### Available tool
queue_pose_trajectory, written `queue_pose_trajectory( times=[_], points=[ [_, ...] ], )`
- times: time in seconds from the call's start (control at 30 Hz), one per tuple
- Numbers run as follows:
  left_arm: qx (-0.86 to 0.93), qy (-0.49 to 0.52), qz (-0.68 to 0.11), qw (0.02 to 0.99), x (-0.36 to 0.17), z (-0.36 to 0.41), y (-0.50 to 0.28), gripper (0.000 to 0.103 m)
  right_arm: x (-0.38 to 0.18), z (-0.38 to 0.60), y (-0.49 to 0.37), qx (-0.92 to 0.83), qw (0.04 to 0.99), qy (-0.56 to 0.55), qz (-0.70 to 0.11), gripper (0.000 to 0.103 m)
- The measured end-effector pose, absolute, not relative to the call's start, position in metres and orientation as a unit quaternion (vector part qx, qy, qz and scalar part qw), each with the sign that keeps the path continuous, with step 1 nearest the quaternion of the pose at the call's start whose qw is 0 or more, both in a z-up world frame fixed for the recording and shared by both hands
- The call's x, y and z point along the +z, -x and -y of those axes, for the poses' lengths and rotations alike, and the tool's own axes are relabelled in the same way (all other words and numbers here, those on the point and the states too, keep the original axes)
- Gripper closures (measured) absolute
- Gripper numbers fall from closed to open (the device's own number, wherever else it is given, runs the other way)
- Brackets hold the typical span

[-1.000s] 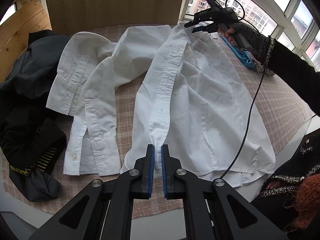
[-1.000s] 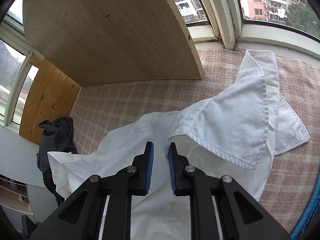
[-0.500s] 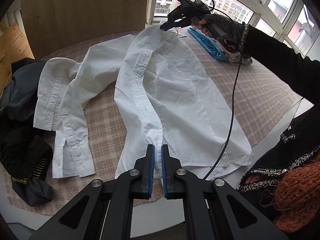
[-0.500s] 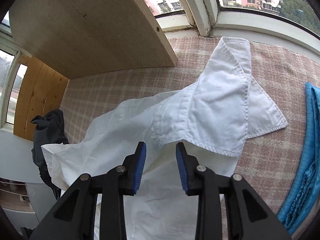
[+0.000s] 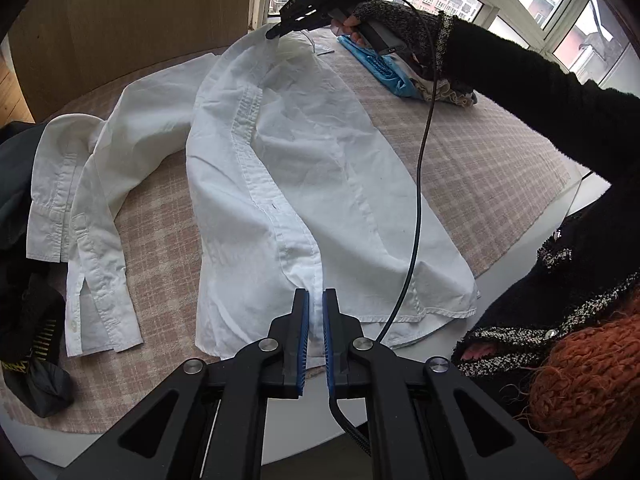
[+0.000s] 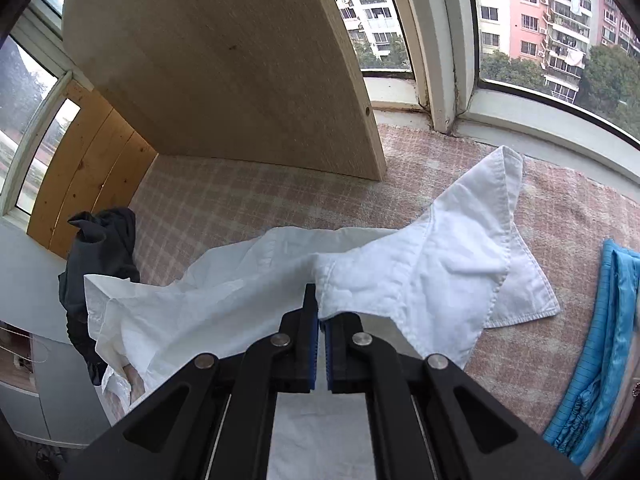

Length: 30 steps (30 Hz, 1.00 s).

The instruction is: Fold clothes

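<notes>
A white button-up shirt (image 5: 320, 152) lies front side up on the checked cloth, its two sleeves trailing off to the left. My left gripper (image 5: 316, 308) is shut on the bottom of the button placket at the near hem. At the far end, my right gripper (image 5: 276, 34) is shut on the collar and holds it a little above the table. In the right wrist view the collar (image 6: 440, 272) fans out to the right of the right gripper (image 6: 321, 320), with white fabric pinched between the blue pads.
A pile of dark clothes (image 5: 16, 240) sits at the left table edge. Blue folded fabric (image 5: 380, 68) lies beyond the shirt on the right. A wooden board (image 6: 220, 60) leans by the windows. A black cable (image 5: 418, 184) hangs over the shirt from the person's sleeve (image 5: 540, 92).
My right gripper opened, then closed on the collar band and lifted it. The left gripper shifted with the hem, and the shirt front now lies longer and straighter.
</notes>
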<state>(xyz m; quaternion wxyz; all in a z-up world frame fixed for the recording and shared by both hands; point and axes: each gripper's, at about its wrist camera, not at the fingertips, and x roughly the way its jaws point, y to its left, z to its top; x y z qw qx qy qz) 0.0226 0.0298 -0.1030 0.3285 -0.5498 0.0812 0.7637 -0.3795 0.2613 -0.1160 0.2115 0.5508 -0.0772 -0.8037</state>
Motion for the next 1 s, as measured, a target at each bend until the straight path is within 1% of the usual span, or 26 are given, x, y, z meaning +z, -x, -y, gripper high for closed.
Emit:
queue_pose_trajectory(
  times=[0.13, 0.23, 0.3, 0.37, 0.53, 0.63, 0.67, 0.7, 0.73, 0.77, 0.8, 0.83, 0.87, 0.93, 1.0],
  points=[
    [0.737, 0.541, -0.093, 0.394, -0.097, -0.077, -0.033, 0.097, -0.086, -0.278, 0.389, -0.818, 0.188, -0.542, 0.033, 0.1],
    [0.723, 0.533, -0.091, 0.431, -0.098, -0.106, -0.036, 0.097, -0.084, -0.277, 0.387, -0.817, 0.17, -0.55, -0.032, 0.1],
    [0.714, 0.531, -0.082, 0.449, -0.103, -0.122, -0.034, 0.097, -0.096, -0.272, 0.383, -0.812, 0.151, -0.558, -0.08, 0.1],
    [0.703, 0.531, -0.088, 0.464, -0.11, -0.138, -0.037, 0.097, -0.108, -0.27, 0.378, -0.808, 0.138, -0.561, -0.114, 0.1],
    [0.671, 0.532, -0.077, 0.511, -0.122, -0.171, -0.047, 0.096, -0.147, -0.267, 0.367, -0.791, 0.127, -0.58, -0.15, 0.1],
    [0.655, 0.559, -0.068, 0.504, -0.141, -0.177, -0.043, 0.094, -0.167, -0.261, 0.363, -0.783, 0.123, -0.586, -0.169, 0.1],
    [0.655, 0.567, -0.063, 0.495, -0.144, -0.174, -0.042, 0.094, -0.17, -0.26, 0.362, -0.779, 0.119, -0.59, -0.178, 0.099],
    [0.658, 0.573, -0.058, 0.485, -0.145, -0.169, -0.04, 0.094, -0.174, -0.259, 0.361, -0.774, 0.115, -0.595, -0.186, 0.096],
    [0.664, 0.573, -0.054, 0.477, -0.141, -0.16, -0.041, 0.091, -0.173, -0.259, 0.36, -0.77, 0.116, -0.599, -0.189, 0.093],
    [0.672, 0.569, -0.051, 0.471, -0.134, -0.148, -0.044, 0.081, -0.169, -0.261, 0.357, -0.772, 0.116, -0.596, -0.189, 0.092],
    [0.684, 0.564, -0.054, 0.459, -0.128, -0.132, -0.047, 0.074, -0.164, -0.263, 0.354, -0.774, 0.116, -0.593, -0.189, 0.09],
    [0.699, 0.559, -0.061, 0.443, -0.122, -0.113, -0.051, 0.064, -0.159, -0.265, 0.35, -0.777, 0.117, -0.59, -0.187, 0.088],
    [0.713, 0.557, -0.066, 0.42, -0.119, -0.092, -0.053, 0.062, -0.151, -0.27, 0.342, -0.781, 0.118, -0.587, -0.178, 0.086],
    [0.736, 0.568, -0.067, 0.362, -0.121, -0.05, -0.05, 0.062, -0.136, -0.279, 0.325, -0.789, 0.121, -0.581, -0.16, 0.077],
    [0.748, 0.58, -0.069, 0.315, -0.128, -0.015, -0.044, 0.062, -0.121, -0.29, 0.299, -0.795, 0.133, -0.575, -0.139, 0.075]
  ],
)
